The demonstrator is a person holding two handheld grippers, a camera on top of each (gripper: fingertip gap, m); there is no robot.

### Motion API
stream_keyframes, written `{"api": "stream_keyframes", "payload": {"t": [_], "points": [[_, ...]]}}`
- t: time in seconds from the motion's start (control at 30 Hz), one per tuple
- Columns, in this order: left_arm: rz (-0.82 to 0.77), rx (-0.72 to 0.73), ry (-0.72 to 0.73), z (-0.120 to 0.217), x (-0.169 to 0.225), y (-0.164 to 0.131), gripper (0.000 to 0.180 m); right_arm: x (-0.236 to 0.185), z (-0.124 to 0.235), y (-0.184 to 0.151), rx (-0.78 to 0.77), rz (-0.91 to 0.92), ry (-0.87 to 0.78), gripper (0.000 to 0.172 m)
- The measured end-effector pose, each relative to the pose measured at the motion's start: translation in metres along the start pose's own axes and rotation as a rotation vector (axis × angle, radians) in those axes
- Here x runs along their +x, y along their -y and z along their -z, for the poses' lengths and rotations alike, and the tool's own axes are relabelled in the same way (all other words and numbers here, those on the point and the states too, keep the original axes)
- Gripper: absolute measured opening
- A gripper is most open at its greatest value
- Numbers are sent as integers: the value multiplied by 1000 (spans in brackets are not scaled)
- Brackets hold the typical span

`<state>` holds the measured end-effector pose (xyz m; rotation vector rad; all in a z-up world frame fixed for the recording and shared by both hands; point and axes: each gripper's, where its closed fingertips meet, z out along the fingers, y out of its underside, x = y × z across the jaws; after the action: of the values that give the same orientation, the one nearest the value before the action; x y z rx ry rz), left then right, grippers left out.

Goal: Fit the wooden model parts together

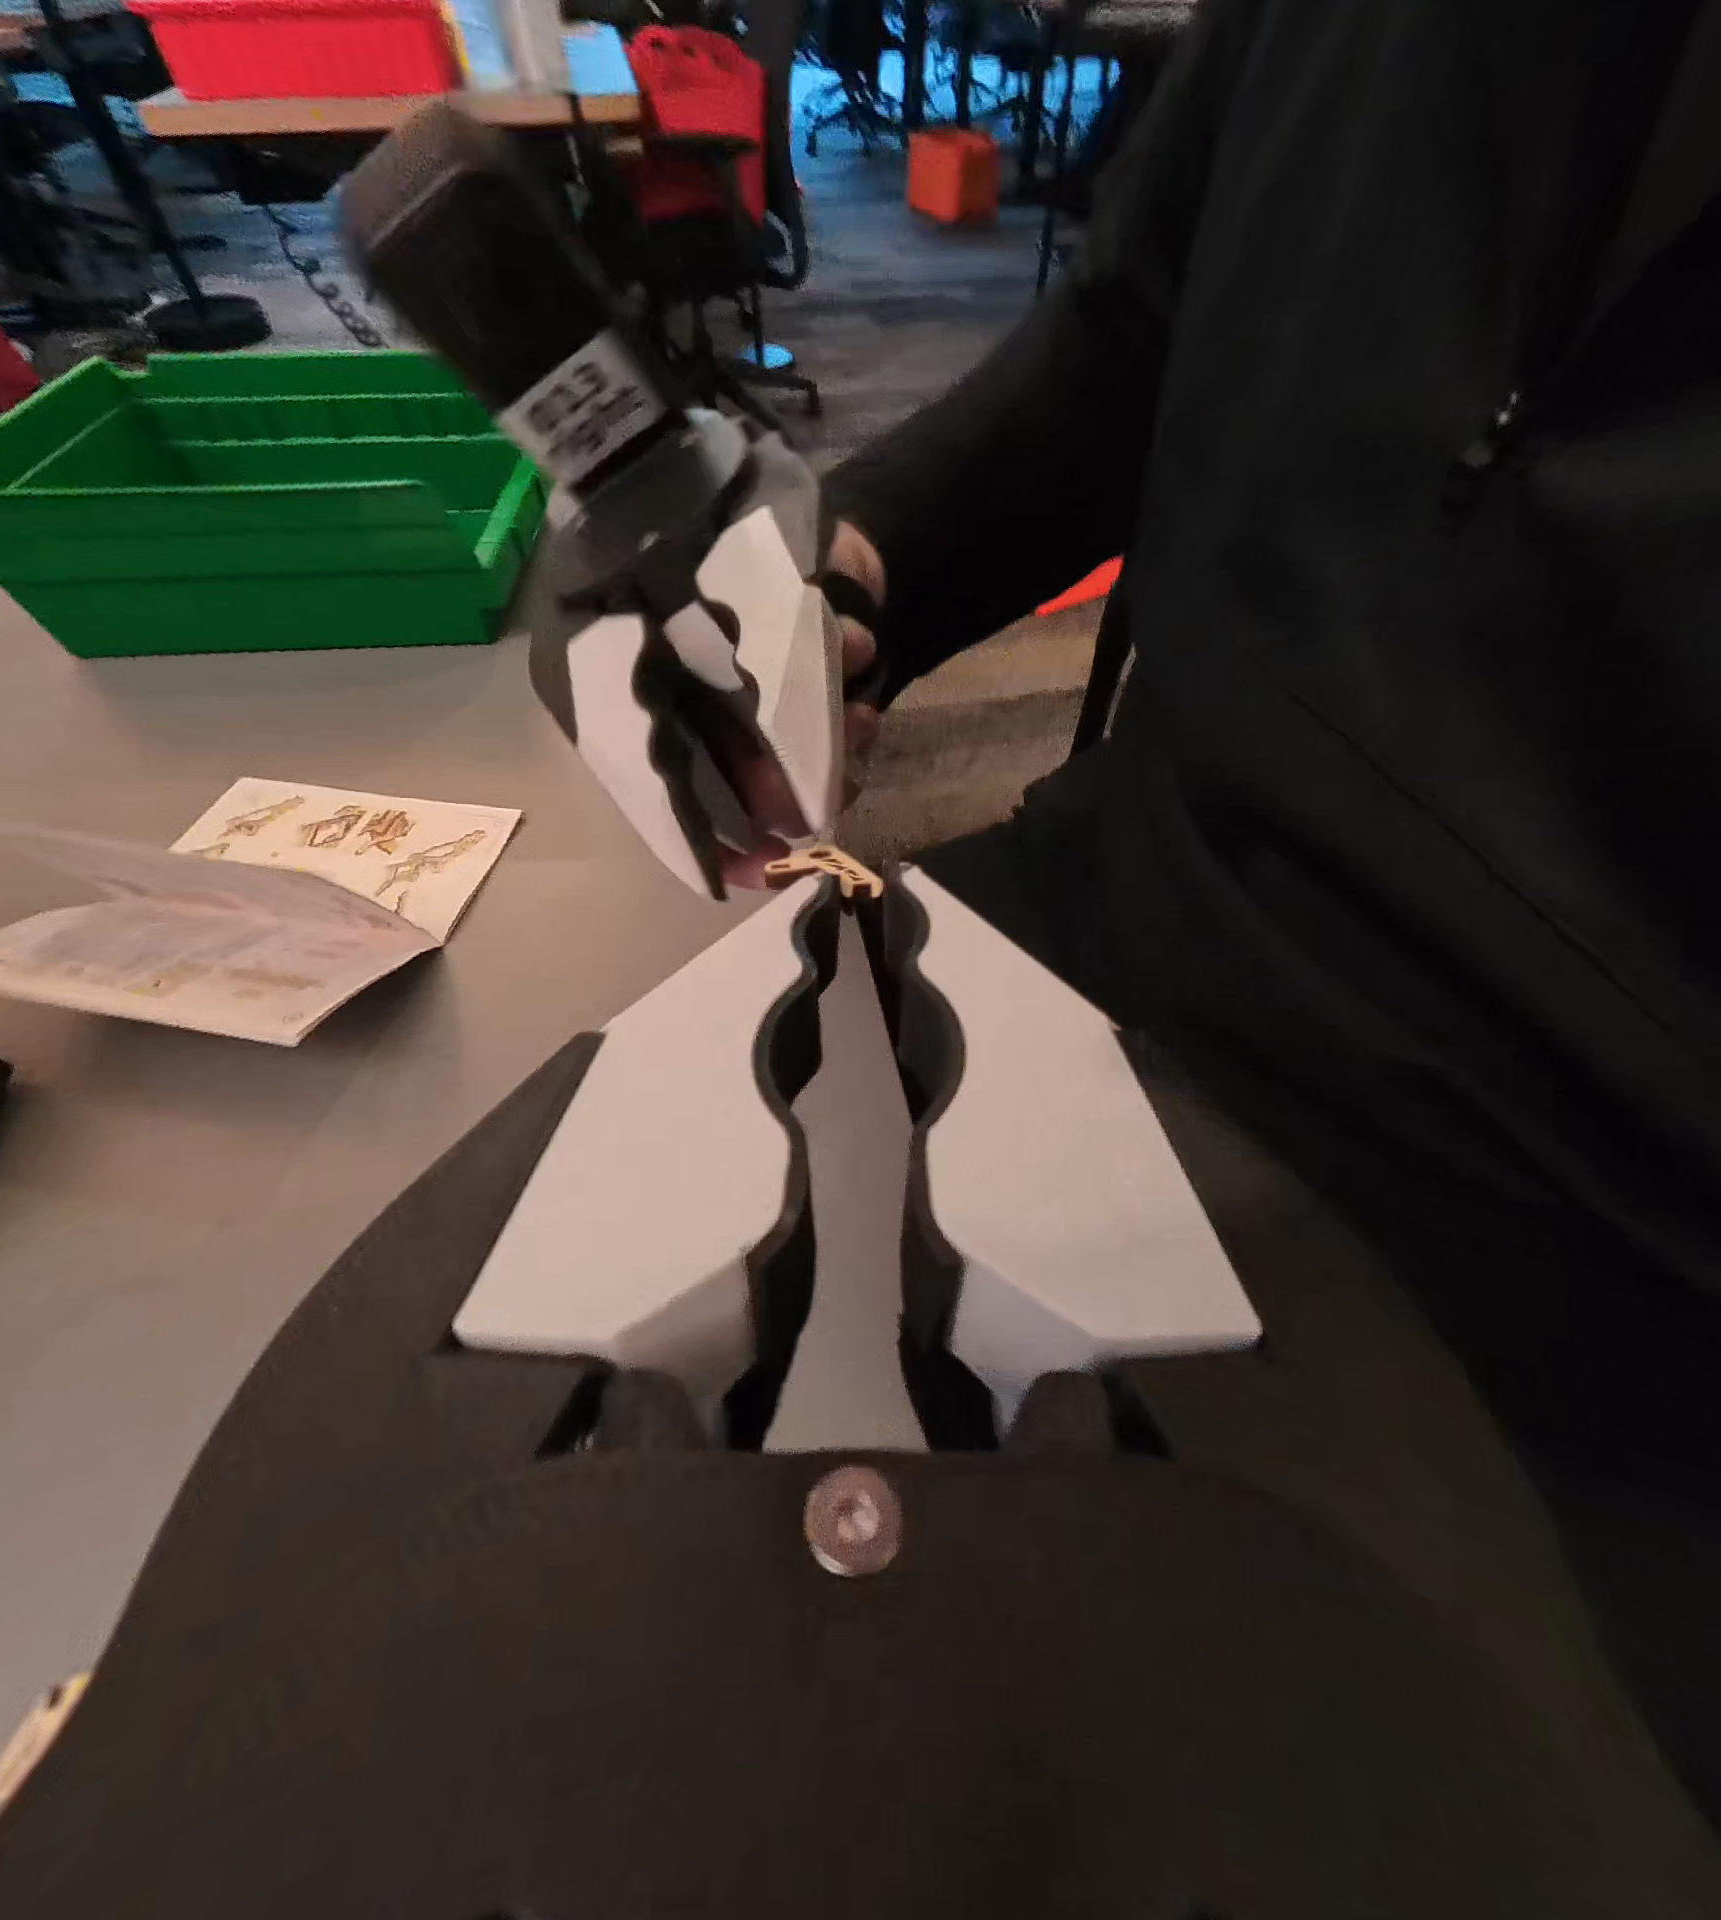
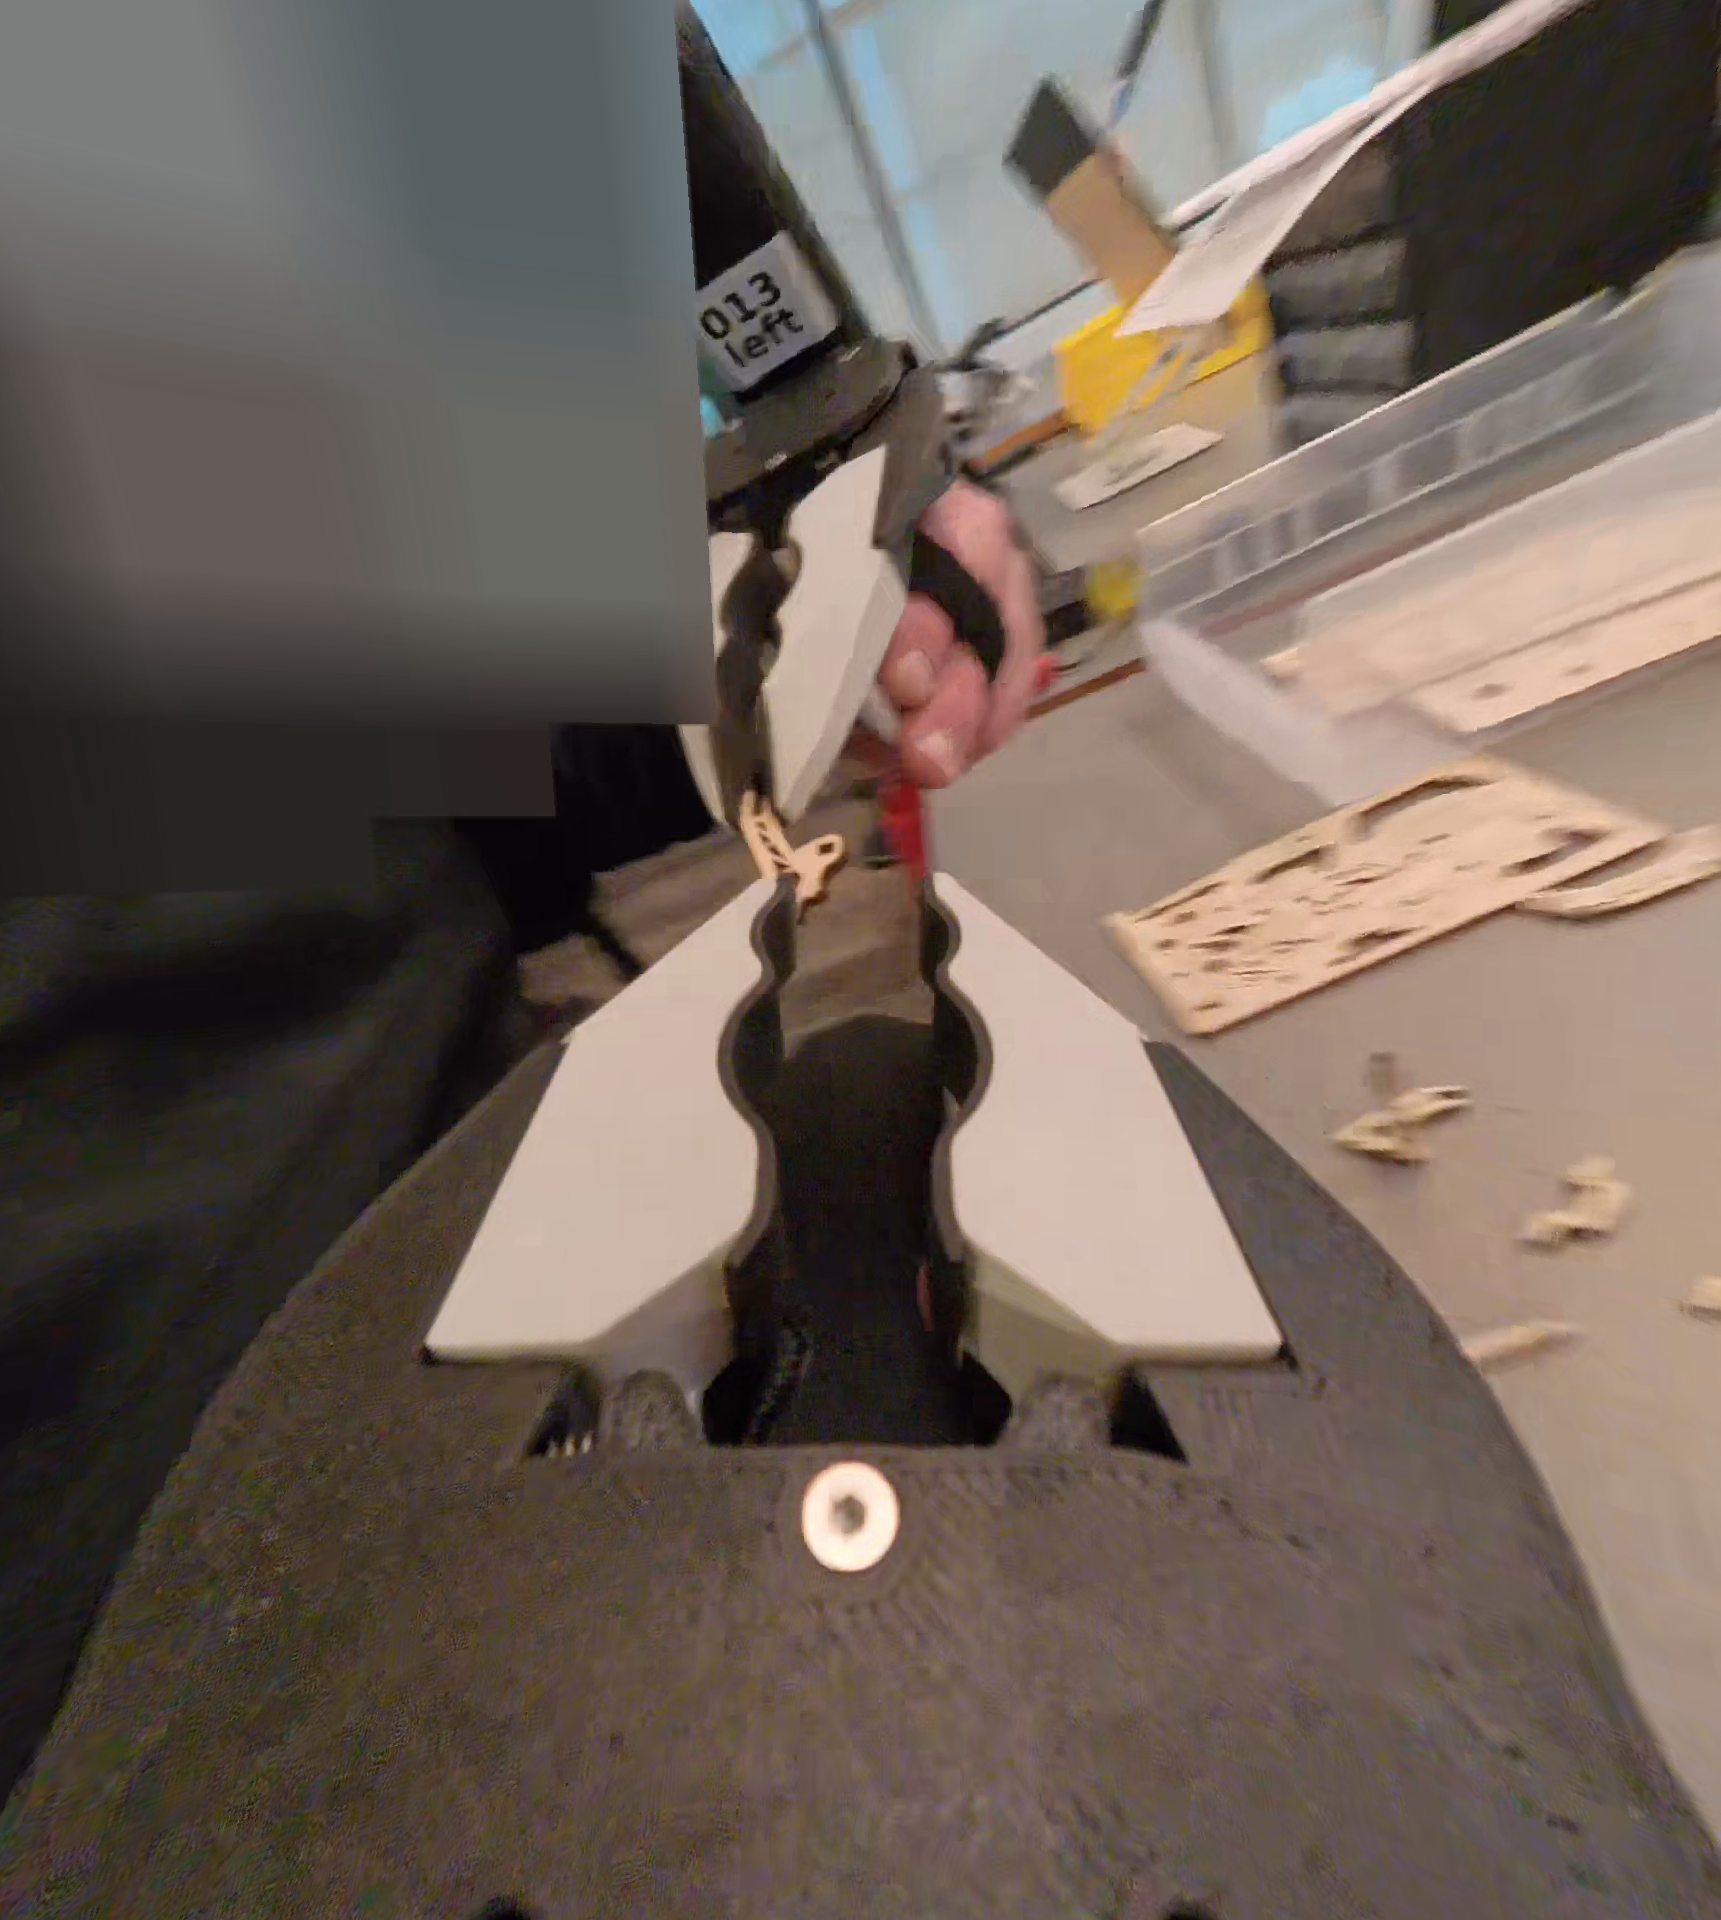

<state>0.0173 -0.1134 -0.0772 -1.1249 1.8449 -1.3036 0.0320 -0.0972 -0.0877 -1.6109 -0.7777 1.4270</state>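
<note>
Wooden part (image 1: pixel 823 871) is pinched in left claw (image 1: pixel 851 902); right claw (image 2: pixel 854 896) is open, its one fingertip touching the part. Cut-out sheet (image 2: pixel 1375 894) lies right of the part on desk (image 2: pixel 1458 1455).

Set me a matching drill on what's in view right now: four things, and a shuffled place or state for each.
Things:
1. small wooden part
2. green bin
3. booklet
4. wooden sheet

Places or states:
A. lying open on the table
B. pinched at the left gripper's tips
C. flat on the table, full of cut-out holes
D. standing on the table beyond the booklet

Pairs: 1-B, 2-D, 3-A, 4-C.
</note>
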Motion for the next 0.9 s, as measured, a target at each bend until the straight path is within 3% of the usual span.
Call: {"api": "stream_keyframes", "payload": {"t": [0.07,0.23,0.33,0.43,0.53,0.7,0.83,0.9], "points": [[-38,-59,-33,-3,4,-4,6,-12,-3,-2,18,-156,157,23],[-98,-100,-88,-7,12,-2,6,-17,-11,-10,39,-228,224,8],[-105,-145,-44,-7,3,-11,4,-11,-7,-10,60,-227,197,2],[-66,-147,15,-1,-18,-20,23,4,3,-10,76,-216,118,1],[-18,-208,149,9,-58,-48,34,23,18,-12,83,-196,14,2],[13,-522,322,8,-112,-139,39,39,38,-17,89,-189,-75,2],[-21,-696,282,-4,-116,-181,40,44,45,-23,88,-188,-102,2],[-21,-670,260,-10,-118,-181,37,45,46,-24,94,-193,-101,2]]}}
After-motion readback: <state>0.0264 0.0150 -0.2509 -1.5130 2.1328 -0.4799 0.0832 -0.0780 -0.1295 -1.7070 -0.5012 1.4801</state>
